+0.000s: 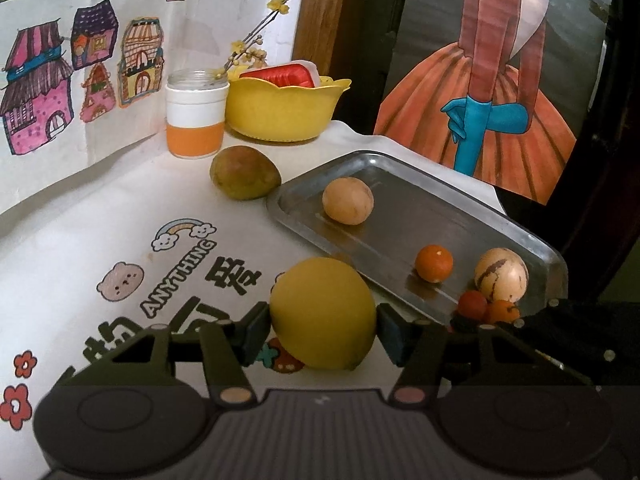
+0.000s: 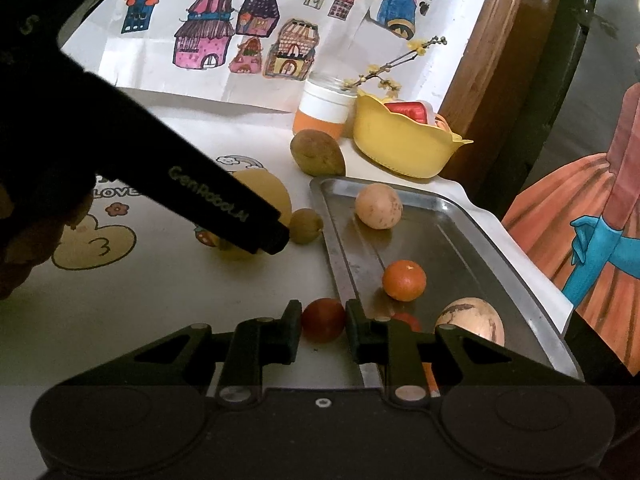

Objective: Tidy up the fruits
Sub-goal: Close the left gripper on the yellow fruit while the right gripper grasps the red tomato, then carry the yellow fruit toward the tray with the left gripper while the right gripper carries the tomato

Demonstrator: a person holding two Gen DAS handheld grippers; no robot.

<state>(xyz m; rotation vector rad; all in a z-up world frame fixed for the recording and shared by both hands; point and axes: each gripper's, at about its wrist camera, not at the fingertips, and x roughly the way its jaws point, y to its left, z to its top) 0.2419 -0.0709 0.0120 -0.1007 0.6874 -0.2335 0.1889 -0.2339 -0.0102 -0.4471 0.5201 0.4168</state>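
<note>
left tongs (image 1: 322,332) clamped on yellow fruit (image 1: 322,314) over table (image 1: 100,208), just beside tray (image 1: 400,184) edge. right tongs (image 2: 323,330) pinching red fruit (image 2: 323,319) by tray rim. green mango (image 1: 245,178), jar (image 1: 197,114), yellow bowl (image 1: 280,114) crowding behind.

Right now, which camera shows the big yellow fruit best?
The left wrist view: the yellow fruit sits whole and close between the left tongs. In the right wrist view the other tool's black body covers most of it.
</note>
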